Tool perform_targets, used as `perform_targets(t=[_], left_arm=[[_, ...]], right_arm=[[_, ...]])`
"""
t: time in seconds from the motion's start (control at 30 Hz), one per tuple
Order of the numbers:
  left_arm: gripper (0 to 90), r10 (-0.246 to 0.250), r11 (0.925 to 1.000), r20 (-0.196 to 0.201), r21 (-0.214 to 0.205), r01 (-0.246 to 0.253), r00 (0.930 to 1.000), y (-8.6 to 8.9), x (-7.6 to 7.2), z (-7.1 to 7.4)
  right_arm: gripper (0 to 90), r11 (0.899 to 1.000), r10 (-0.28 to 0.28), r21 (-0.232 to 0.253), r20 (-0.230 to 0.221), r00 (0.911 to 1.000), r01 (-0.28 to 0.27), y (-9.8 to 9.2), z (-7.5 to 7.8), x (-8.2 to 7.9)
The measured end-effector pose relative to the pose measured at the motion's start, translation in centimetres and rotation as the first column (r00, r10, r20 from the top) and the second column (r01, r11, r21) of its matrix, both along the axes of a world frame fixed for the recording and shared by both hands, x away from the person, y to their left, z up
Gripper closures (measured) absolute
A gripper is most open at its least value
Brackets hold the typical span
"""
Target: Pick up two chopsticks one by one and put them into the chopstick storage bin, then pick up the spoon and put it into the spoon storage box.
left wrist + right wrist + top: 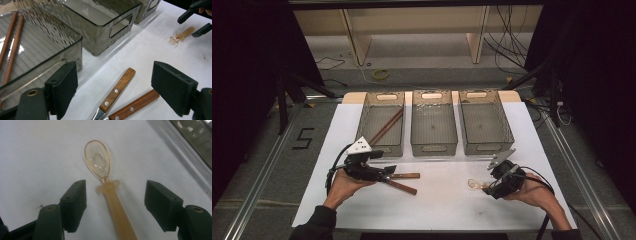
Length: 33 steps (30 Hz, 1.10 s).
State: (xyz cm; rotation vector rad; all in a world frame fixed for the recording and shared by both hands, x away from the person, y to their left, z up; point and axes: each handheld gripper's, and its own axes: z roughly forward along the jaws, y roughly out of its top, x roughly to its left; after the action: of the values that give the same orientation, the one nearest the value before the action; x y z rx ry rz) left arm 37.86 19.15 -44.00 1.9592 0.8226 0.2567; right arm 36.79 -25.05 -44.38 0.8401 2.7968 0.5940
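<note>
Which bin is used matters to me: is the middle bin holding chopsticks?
No, the middle bin looks bare; the chopsticks lie in the left bin.

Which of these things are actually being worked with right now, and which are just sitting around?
In use: two wooden-handled knives between the open left gripper jaws; amber plastic spoon between the open right gripper jaws.

Lying about: three grey bins; chopsticks in the left bin.

dim, dark surroundings in the high view; the white counter (437, 200) is evenly lit from above, shadows soft, near claw parts slightly blurred, glare on the left bin (50, 47).
</note>
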Motion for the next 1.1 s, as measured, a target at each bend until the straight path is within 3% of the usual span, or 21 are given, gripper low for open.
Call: perform_targets(t=[0.17,0.5,1.1], left_arm=[[20.7,0.009,0.9996,0.003,-0.028,-0.009,1.0,0.3,-0.5,-0.5],[20.4,-0.016,0.9992,0.023,-0.036,0.016,0.9996,-0.3,-1.9,-0.9],[20.5,-0.015,0.9987,0.006,-0.049,0.015,0.9999,-0.9,-2.8,-1.7]], right_arm=[[36.0,1.0,0.004,-0.02,-0.008,1.0,-0.004,0.0,-0.1,0.0],[41.1,0.998,-0.011,-0.068,-0.033,0.9994,0.009,-0.2,-0.6,0.0],[54.4,0.993,-0.007,-0.117,-0.053,0.9986,0.001,-0.8,-1.2,0.3]])
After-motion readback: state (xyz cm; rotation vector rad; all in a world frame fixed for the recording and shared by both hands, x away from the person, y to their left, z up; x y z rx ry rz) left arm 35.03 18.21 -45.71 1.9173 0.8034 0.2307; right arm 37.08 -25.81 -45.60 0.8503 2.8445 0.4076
